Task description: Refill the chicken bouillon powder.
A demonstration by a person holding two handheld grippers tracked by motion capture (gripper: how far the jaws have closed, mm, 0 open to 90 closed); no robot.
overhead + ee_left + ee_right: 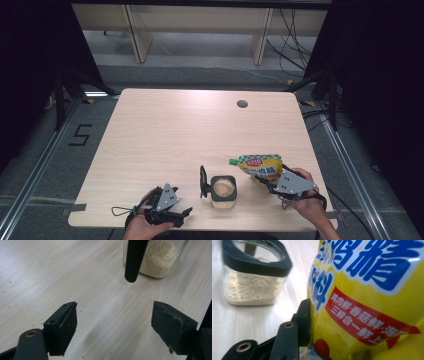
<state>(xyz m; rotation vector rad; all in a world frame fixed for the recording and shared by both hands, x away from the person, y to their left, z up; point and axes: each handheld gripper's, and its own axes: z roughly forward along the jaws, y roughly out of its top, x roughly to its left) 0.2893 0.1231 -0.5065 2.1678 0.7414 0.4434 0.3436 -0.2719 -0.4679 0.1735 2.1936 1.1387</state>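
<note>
Seasoning pouch (pixel 260 167) sits clamped in right tool (pixel 274 186), beside jar (pixel 223 191).

The bag (pixel 261 167) is yellow, with blue and white writing, a red band and a green-and-white checked top. The jar (pixel 223 191) is clear with a black rim and pale tan grains inside. The bench (pixel 190 130) is light wood.

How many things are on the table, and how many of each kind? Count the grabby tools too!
Glass jars with grains inside: 1, the jar
Yellow pouches: 1, the yellow pouch, held by the right hand-held gripper
Hand-held grippers: 2, the right one and the left hand-held gripper, whose jaws stand open
Total: 4
</note>
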